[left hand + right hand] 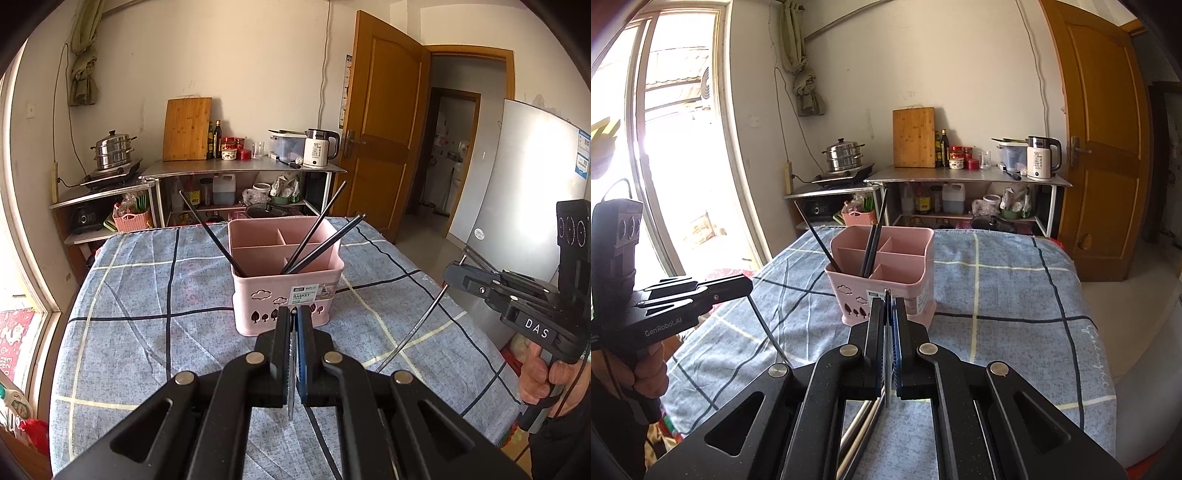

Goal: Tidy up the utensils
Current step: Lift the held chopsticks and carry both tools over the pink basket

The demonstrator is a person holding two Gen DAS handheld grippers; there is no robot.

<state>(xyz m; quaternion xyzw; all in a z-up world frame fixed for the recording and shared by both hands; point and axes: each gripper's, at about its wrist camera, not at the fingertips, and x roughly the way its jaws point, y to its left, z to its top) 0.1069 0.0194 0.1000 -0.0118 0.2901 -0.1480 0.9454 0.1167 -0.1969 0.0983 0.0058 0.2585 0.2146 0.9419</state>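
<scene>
Both grippers clamped tight, left gripper (pixel 294 314) and right gripper (pixel 887 306) each pinching a thin chopstick short of the pink basket (pixel 284 258) mid-table, and a slanted, wobbling tip could clip the rim or tip it

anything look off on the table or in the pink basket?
Nothing spilled or damaged. Only oddity: the chopsticks in the pink basket are split up, one leaning left alone in one compartment, three leaning right in another. Both tongs, left and right, are shut on thin utensils.
</scene>
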